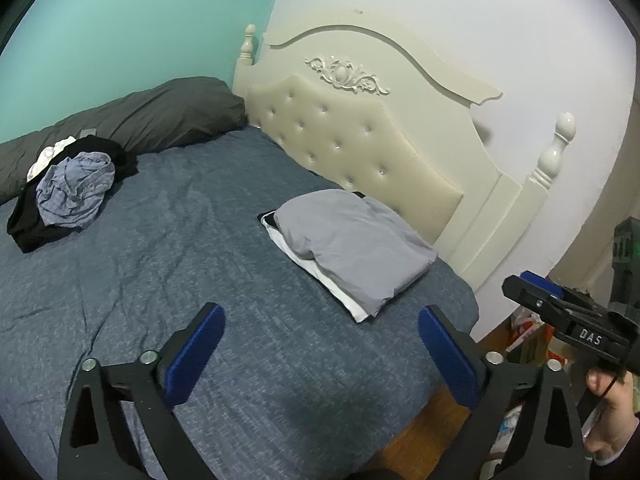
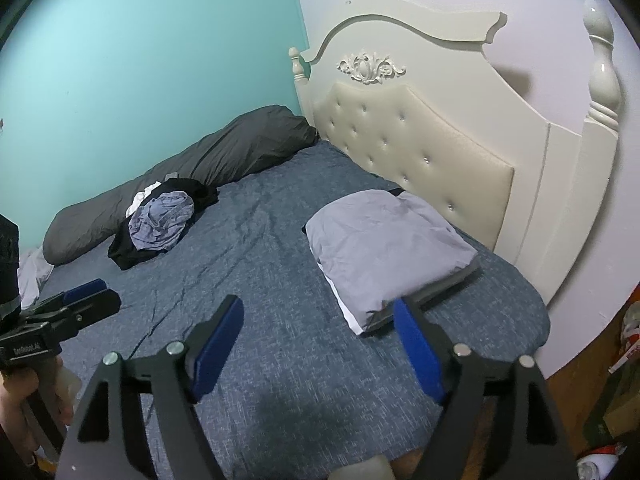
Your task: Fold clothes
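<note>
Both pairs of blue-padded fingers stand wide apart and hold nothing: the left gripper (image 1: 320, 344) hangs over the near edge of the bed (image 1: 168, 264), the right gripper (image 2: 320, 336) just beside it, over the same blue cover. Each camera catches the other tool from the side, and there the left wrist view shows the right one's fingers close together. The folded grey garment (image 1: 352, 240) lies on a white layer near the headboard (image 1: 360, 136); only the right wrist view shows a dark flat piece (image 2: 432, 292) poking out beneath its near side. The unfolded clothes heap (image 1: 72, 188) sits well apart at the far side against a dark grey bolster (image 1: 152, 116). Between pile and stack the cover lies open, wrinkled; wooden floor (image 1: 424, 436) shows past the bed's near corner
</note>
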{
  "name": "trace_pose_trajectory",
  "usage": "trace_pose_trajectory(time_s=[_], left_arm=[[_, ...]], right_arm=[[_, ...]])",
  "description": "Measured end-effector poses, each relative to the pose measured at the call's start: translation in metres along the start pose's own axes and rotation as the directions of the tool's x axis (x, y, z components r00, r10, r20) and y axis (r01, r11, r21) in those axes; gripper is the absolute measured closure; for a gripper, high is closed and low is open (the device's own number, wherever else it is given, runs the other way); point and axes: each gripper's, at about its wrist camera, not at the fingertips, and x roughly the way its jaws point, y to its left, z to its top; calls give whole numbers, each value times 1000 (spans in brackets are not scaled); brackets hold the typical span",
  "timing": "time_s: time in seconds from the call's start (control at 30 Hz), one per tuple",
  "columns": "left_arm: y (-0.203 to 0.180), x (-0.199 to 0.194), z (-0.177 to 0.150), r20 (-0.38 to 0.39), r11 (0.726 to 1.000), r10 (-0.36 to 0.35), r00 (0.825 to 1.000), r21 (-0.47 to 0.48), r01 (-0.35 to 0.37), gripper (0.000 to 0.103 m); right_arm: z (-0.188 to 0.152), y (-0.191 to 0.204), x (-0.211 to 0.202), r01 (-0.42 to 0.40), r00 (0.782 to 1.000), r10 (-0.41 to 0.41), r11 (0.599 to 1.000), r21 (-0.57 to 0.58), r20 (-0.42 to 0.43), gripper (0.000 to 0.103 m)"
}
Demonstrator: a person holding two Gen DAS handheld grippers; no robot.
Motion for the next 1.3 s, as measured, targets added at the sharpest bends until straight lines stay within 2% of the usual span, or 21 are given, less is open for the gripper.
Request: trace_pose_trajectory(time_s=[0.3, 0.53, 1.3], left_arm=[[-1, -2, -4, -9, 1000, 11, 1000, 8, -11, 0], [1, -10, -8, 0, 1000, 22, 1000, 3, -22, 0], [4, -44, -30, 28, 997, 72, 997, 23, -72, 0]], right_arm=[[-7, 2, -8, 3, 1000, -3, 1000, 11, 5, 7], [-14, 6, -14, 19, 1000, -19, 1000, 10, 11, 6], [-37, 21, -38, 2, 1000, -2, 1000, 26, 14, 6]])
